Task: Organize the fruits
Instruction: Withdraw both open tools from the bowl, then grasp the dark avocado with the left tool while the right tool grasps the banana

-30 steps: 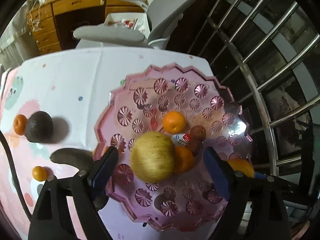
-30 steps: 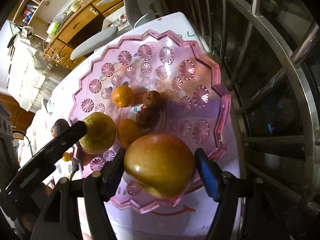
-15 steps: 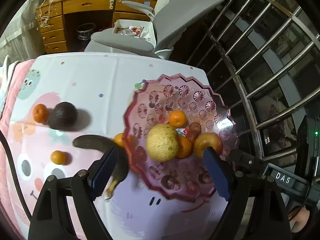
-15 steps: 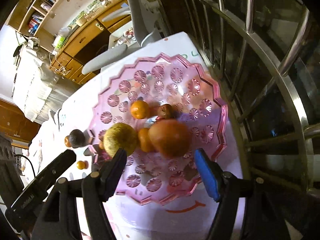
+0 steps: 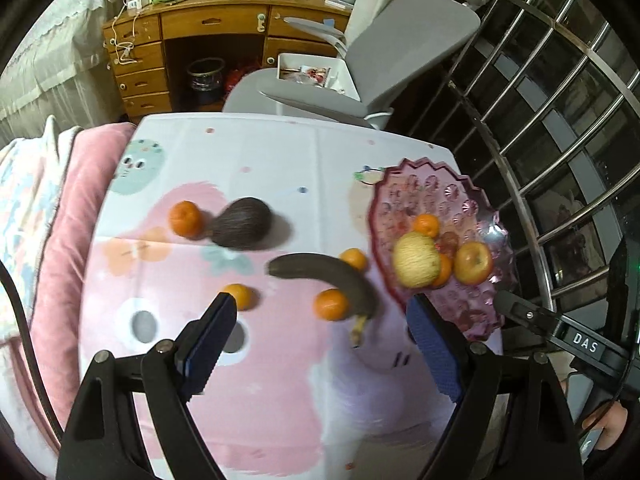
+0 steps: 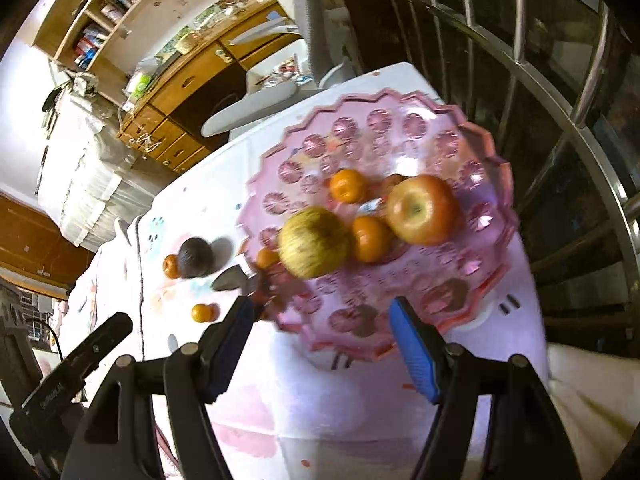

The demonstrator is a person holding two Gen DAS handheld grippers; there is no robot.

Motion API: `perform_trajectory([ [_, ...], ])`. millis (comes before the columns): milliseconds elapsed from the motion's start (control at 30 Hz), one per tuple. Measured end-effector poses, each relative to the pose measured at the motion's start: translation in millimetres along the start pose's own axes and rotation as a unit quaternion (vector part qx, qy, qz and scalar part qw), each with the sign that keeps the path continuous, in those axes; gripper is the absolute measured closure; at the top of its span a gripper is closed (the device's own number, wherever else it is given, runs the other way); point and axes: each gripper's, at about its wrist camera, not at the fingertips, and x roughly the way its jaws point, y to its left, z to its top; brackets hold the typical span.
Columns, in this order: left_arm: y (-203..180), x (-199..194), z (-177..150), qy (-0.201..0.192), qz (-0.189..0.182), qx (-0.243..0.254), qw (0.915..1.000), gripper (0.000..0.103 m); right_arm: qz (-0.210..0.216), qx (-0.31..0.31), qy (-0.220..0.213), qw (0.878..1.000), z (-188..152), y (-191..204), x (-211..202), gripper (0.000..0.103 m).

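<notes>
A pink plate (image 5: 472, 200) at the table's right edge holds a yellow-green round fruit (image 5: 416, 258), a red apple (image 5: 473, 263) and tangerines (image 5: 426, 225). On the cloth lie a dark banana (image 5: 328, 276), an avocado (image 5: 242, 229) and several loose tangerines (image 5: 185, 219). My left gripper (image 5: 320, 308) hangs open and empty above the banana's stem end. My right gripper (image 6: 322, 312) is open and empty over the plate's (image 6: 500, 168) near rim, short of the apple (image 6: 420, 209) and the yellow-green fruit (image 6: 314, 242).
A metal railing (image 5: 560, 128) runs close along the table's right side. A grey office chair (image 5: 360, 80) and a wooden desk (image 5: 208, 40) stand behind the table. Pink bedding (image 5: 72, 200) lies at its left. The table's near edge is just below both grippers.
Both grippers have drawn back and up from the plate. The apple and the yellow-green fruit stay in it. The left view has swung left over the banana and loose tangerines.
</notes>
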Motion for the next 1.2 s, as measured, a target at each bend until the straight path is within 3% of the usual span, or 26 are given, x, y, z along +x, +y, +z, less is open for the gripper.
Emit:
perform_trajectory([
  [200,35.3,-17.0,3.2,-0.001,-0.004,0.039,0.9992,0.017,-0.015,0.013,-0.026,0.999,-25.0,31.0,-1.4,0.032],
  [567,93.5,-27.0,12.5,0.032,-0.039,0.139,0.9891,0.014,-0.035,0.119,-0.067,0.99,-74.1,78.1,6.6,0.032],
  [867,111.4,-5.6,24.4,0.071,-0.058,0.2,0.9754,0.013,-0.008,0.154,-0.094,0.984,-103.6,98.9,18.5,0.032],
  [1067,104.7,21.8,38.7,0.09,-0.066,0.218,0.9696,0.008,-0.012,0.151,-0.101,0.983,-99.2,93.0,37.1,0.032],
  [1200,101.6,53.8,48.6,0.111,-0.048,0.222,0.9676,0.008,-0.002,0.149,-0.109,0.983,-88.3,82.1,55.1,0.032],
])
